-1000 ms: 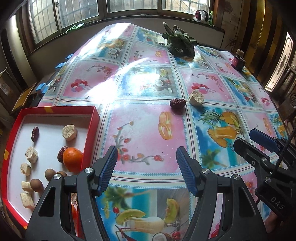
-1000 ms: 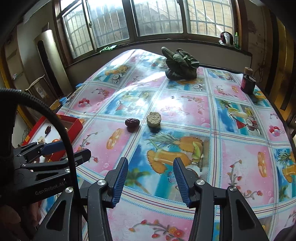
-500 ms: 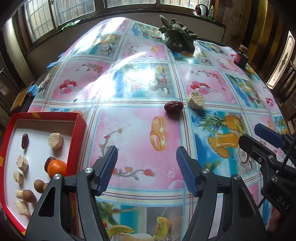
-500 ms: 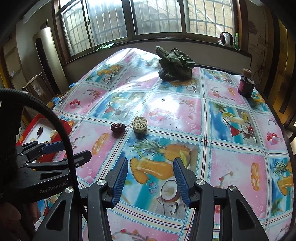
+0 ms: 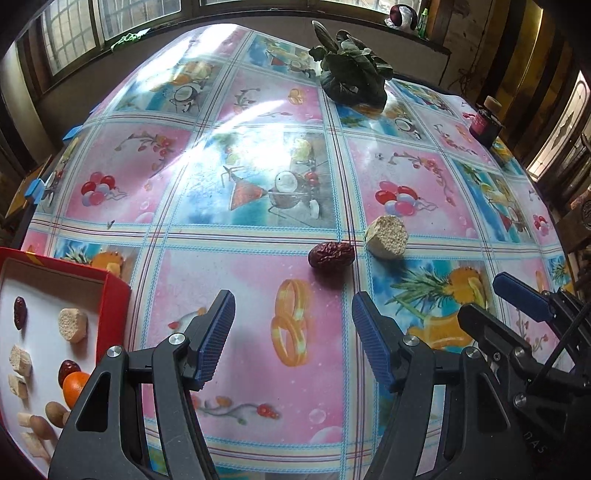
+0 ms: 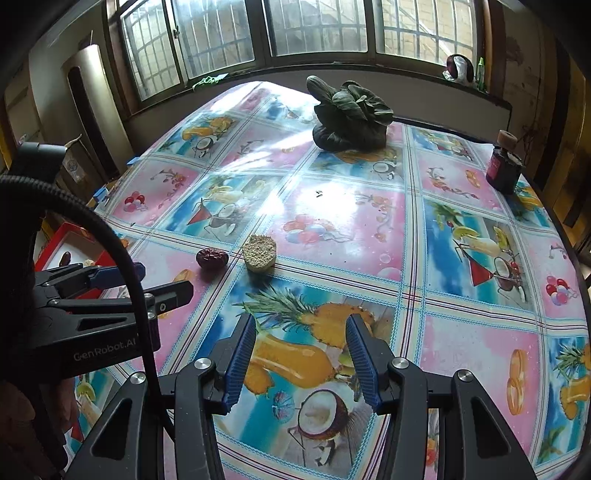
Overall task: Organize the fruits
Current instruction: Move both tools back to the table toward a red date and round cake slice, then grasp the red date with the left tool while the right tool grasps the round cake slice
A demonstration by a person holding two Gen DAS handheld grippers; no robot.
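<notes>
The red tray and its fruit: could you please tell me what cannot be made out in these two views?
- Red tray, left wrist view: its near and left parts are cut off by the frame edge and hidden by the left gripper.
- Red tray, right wrist view: mostly behind the left gripper and cable.
- Orange: partly behind the finger.

Home dining room (fruit-print tablecloth [image 5: 258, 369], barred windows [image 6: 314, 29])

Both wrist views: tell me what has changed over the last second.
Both grippers moved forward over the table toward the red date and the pale chunk, which now loom nearer in both views. The left gripper and right gripper stayed open and empty; nothing was taken or released. The date, the chunk and the fruit in the red tray lie as before.
</notes>
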